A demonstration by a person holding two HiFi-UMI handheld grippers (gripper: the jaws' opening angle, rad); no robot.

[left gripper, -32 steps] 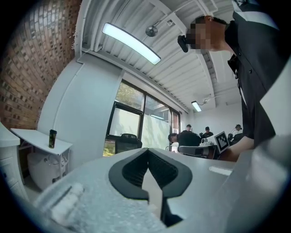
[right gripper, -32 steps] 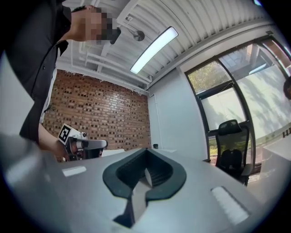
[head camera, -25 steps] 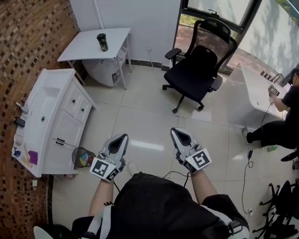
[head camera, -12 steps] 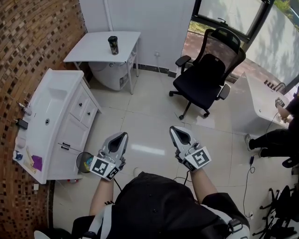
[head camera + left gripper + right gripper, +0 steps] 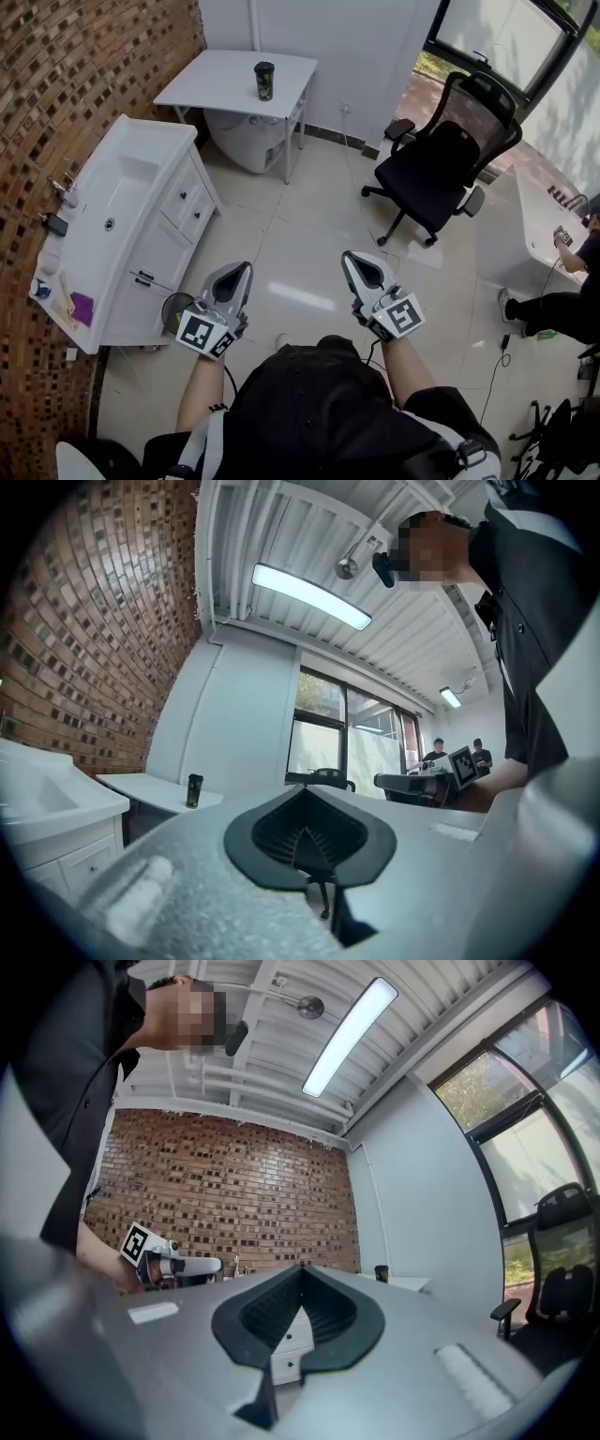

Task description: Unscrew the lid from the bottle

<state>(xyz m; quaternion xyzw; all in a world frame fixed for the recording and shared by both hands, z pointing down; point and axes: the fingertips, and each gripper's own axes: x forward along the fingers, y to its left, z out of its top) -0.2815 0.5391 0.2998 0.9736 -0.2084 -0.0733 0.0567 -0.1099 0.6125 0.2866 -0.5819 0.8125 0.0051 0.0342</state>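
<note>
The bottle (image 5: 264,81), dark with a dark lid, stands upright on a white table (image 5: 220,84) against the far wall. It shows small in the left gripper view (image 5: 194,790) and smaller still in the right gripper view (image 5: 381,1273). My left gripper (image 5: 245,271) and right gripper (image 5: 351,260) are held side by side in front of my body, over the tiled floor and far short of the table. Both point forward, both are shut, and neither holds anything. The left gripper's jaws (image 5: 306,834) and the right gripper's jaws (image 5: 298,1299) meet with nothing between them.
A white sink cabinet (image 5: 122,216) runs along the brick wall at left, with a small waste bin (image 5: 172,312) at its near end. A black office chair (image 5: 439,171) stands at right of the table. A person (image 5: 567,305) sits by a white desk (image 5: 536,225) at far right.
The table with the bottle, the cabinet and the chair have shifted right and lower in the head view and look nearer. Both grippers keep their place before my body, still shut.
</note>
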